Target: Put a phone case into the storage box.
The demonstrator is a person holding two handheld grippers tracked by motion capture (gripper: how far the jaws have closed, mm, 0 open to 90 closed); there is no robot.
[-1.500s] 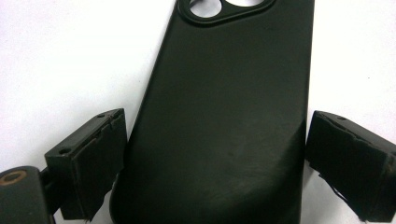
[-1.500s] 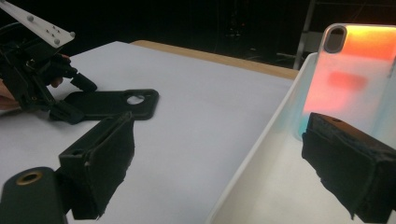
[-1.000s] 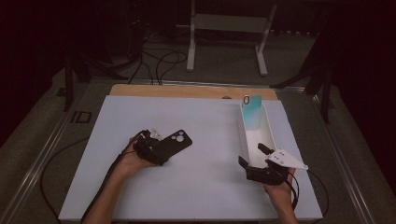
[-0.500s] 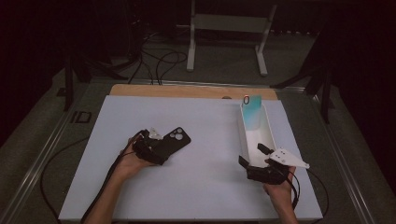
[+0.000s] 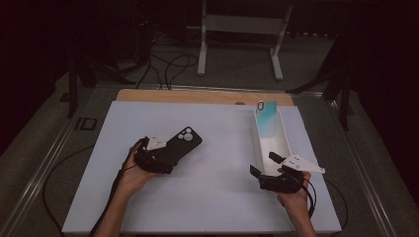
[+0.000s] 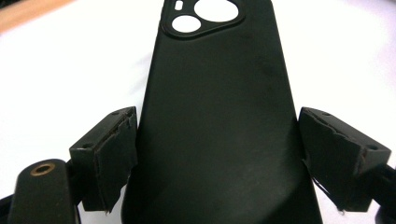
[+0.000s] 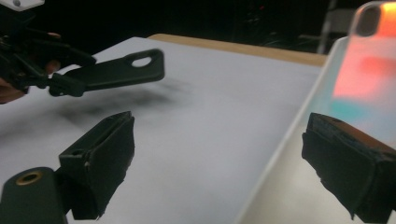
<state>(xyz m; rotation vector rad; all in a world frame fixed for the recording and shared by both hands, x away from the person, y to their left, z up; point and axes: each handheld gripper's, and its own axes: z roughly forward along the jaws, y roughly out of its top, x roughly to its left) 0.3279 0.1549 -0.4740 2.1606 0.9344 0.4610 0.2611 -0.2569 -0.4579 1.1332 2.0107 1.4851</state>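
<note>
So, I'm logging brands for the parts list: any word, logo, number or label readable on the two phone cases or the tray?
None can be read.
Black case: plain back, no print.
Teal case: no text visible, and it is blurred in the right gripper view.
White tray: bare.

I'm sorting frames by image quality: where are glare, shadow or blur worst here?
High view: dark surroundings, white table evenly lit. Left gripper view: table washed out to white, black phone case soft and close. Right gripper view: the held case throws a blurry shadow on the table, and the teal case in the white tray is out of focus.
</note>
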